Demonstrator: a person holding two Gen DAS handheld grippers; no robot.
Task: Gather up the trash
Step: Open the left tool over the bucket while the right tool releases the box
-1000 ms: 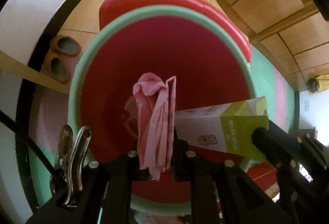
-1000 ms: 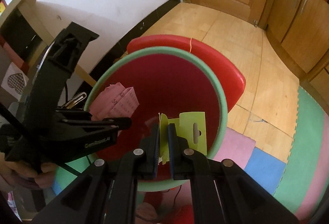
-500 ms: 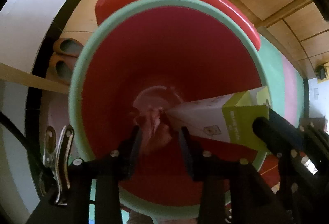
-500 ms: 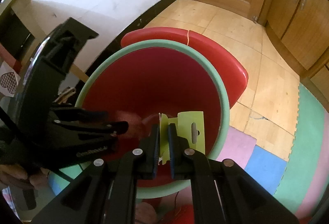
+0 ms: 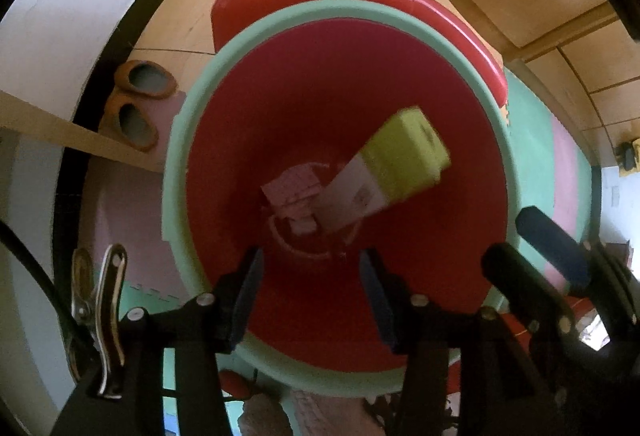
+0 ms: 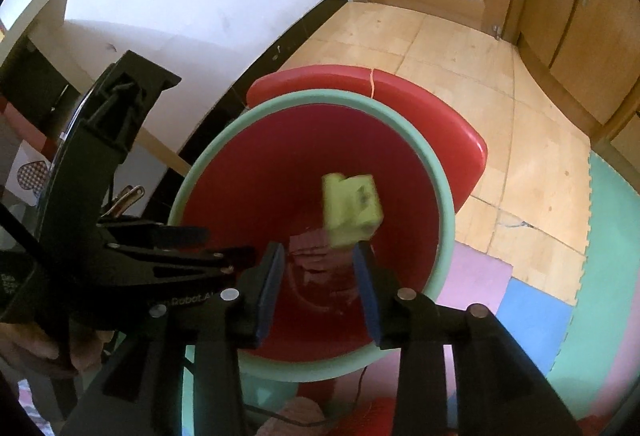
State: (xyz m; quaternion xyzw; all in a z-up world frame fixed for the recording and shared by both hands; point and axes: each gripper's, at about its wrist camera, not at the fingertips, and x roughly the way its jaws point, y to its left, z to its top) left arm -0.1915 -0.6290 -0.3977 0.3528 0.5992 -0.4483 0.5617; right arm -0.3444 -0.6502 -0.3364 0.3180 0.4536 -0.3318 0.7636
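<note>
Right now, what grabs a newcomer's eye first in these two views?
The big red plastic bin with the mint-green rim fills both views. Inside it, a blurred lime-green and white cardboard box lies over pink crumpled paper at the bottom. Both black tongs, left and right, are opening above it with nothing between them.

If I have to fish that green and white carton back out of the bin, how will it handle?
The carton looks like thin cardboard: probably light, and likely to crush under a hard pinch. Its flat faces should not roll. It lies deep in the bin over pink paper, so it may shift when nudged.
</note>
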